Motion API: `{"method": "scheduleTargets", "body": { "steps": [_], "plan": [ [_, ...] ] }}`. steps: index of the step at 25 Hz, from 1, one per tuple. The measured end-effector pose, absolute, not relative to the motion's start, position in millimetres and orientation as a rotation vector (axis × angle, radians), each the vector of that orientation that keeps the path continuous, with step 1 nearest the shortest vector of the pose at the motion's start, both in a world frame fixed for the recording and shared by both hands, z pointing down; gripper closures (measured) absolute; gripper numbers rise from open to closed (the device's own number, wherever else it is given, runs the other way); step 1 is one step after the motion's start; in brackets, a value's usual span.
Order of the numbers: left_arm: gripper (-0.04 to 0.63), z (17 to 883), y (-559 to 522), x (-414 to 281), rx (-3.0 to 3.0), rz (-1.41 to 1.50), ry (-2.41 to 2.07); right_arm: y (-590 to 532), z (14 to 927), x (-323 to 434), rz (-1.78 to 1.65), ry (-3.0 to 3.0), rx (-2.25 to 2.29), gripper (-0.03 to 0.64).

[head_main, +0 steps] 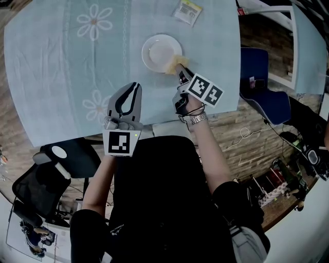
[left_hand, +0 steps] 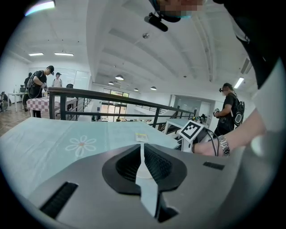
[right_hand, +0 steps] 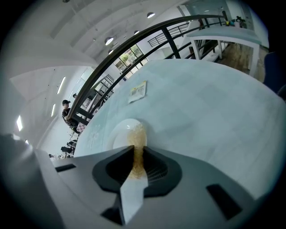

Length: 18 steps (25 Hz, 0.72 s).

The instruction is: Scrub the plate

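Right gripper (head_main: 181, 71) reaches forward, clamping sponge (head_main: 173, 64) against plate (head_main: 156, 50).

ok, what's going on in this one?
A person is working at a table covered in a light blue cloth, with a gripper in each hand. The right gripper is shut on a yellowish sponge and has it against the near rim of the white plate. The left gripper has its jaws together with nothing in them and is held over the cloth, nearer the person and clear of the plate. A small packet lies at the far edge.
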State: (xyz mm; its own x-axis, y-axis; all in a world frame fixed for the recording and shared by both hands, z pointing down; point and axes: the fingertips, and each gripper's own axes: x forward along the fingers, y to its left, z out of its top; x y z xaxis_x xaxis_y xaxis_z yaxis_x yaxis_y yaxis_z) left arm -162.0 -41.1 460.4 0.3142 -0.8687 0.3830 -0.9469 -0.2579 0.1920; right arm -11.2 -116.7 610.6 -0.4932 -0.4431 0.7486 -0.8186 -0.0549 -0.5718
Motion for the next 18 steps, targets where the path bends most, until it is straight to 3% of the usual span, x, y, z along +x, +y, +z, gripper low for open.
{"method": "scheduleTargets", "body": {
  "steps": [18],
  "plan": [
    [0.562, 430, -35, -139, 2.299, 0.255, -1.636, -103, 577, 27, 1.400, -1.905, 1.391, 0.557]
  ]
}}
